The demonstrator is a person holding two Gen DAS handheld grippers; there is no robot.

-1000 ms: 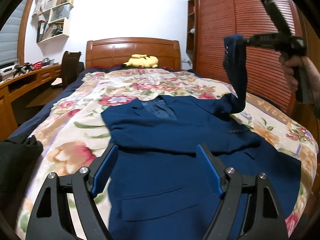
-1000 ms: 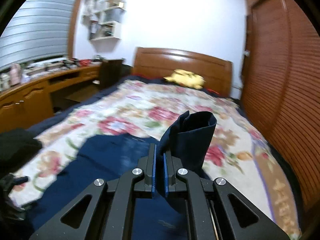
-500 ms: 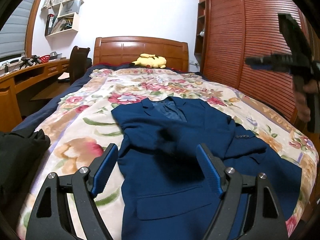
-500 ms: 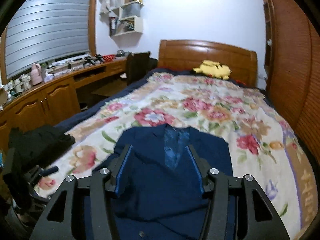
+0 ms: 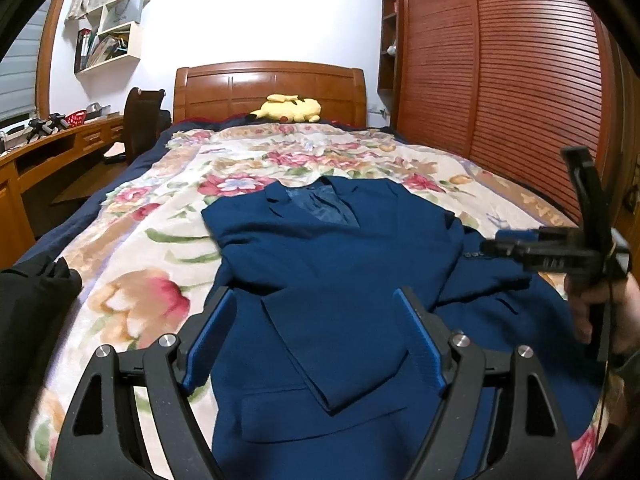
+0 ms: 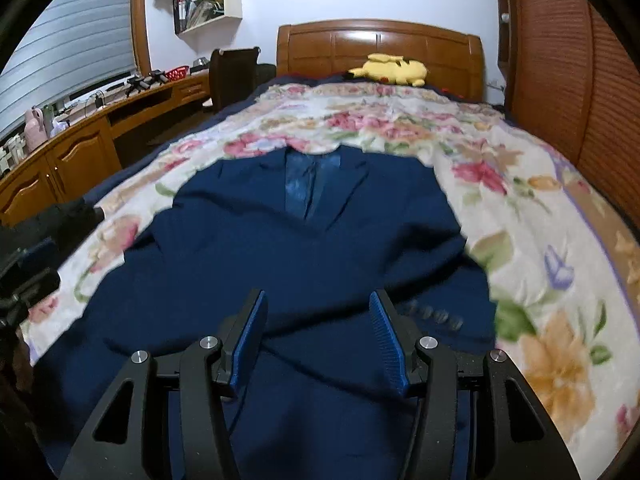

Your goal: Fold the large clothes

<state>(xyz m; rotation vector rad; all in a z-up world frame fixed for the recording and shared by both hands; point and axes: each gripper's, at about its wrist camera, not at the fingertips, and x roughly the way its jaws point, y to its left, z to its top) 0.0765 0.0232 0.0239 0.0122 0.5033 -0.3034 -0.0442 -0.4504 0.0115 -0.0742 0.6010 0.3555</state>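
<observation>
A navy blue suit jacket [image 5: 340, 256] lies face up on the floral bedspread [image 5: 132, 264], collar toward the headboard. One sleeve [image 5: 344, 344] is folded across its front. The other sleeve's buttoned cuff [image 6: 432, 314] rests on the jacket [image 6: 300, 240] at the right. My left gripper [image 5: 314, 304] hovers open over the lower front, with nothing between its blue pads. My right gripper [image 6: 317, 304] is open just above the cloth beside that cuff. The left wrist view shows the right gripper [image 5: 496, 246] side-on at the right edge, held by a hand.
A yellow plush toy [image 5: 290, 108] lies at the wooden headboard [image 5: 272, 84]. Louvred wardrobe doors [image 5: 500, 80] run along the right of the bed. A wooden desk [image 6: 80, 148] and a chair [image 5: 144, 120] stand on the left. Dark clothing [image 5: 36, 292] is heaped at the bed's near left.
My right gripper let go of the sleeve it held up, opened, and came down close over the jacket. The sleeve now lies across the jacket. My left gripper has stayed put.
</observation>
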